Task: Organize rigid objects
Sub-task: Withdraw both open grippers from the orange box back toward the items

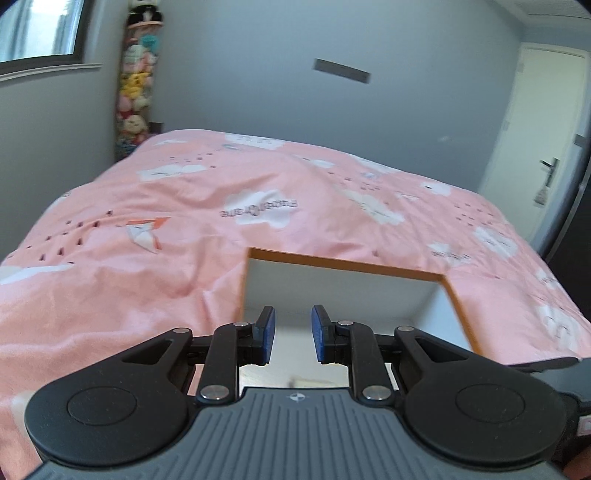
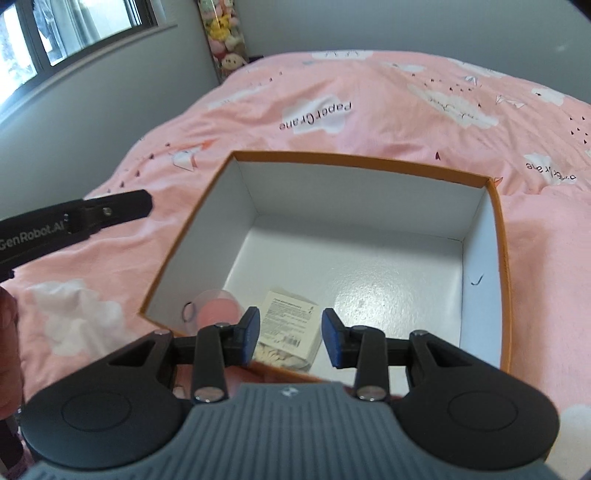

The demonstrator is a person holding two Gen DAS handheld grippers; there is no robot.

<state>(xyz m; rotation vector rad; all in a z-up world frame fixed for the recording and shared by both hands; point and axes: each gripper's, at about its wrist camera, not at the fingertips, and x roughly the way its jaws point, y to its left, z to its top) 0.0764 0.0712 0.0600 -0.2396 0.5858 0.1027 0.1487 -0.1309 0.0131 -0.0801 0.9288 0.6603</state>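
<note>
An open box with orange outside and white inside (image 2: 495, 236) sits on the pink bed; it also shows in the left wrist view (image 1: 347, 264). Inside it near the front lie a small clear packet with a white label (image 2: 291, 325) and a clear round container with a pink lid (image 2: 216, 308). My right gripper (image 2: 290, 338) is open and empty, hovering over the box's near edge above the packet. My left gripper (image 1: 293, 334) is open and empty, low at the box's left near side. Its body shows at the left of the right wrist view (image 2: 74, 221).
The bed carries a pink duvet with white clouds (image 1: 147, 206). A tall column of plush toys (image 1: 135, 85) stands in the far corner by a window (image 1: 37, 29). A white door (image 1: 535, 122) is at the right.
</note>
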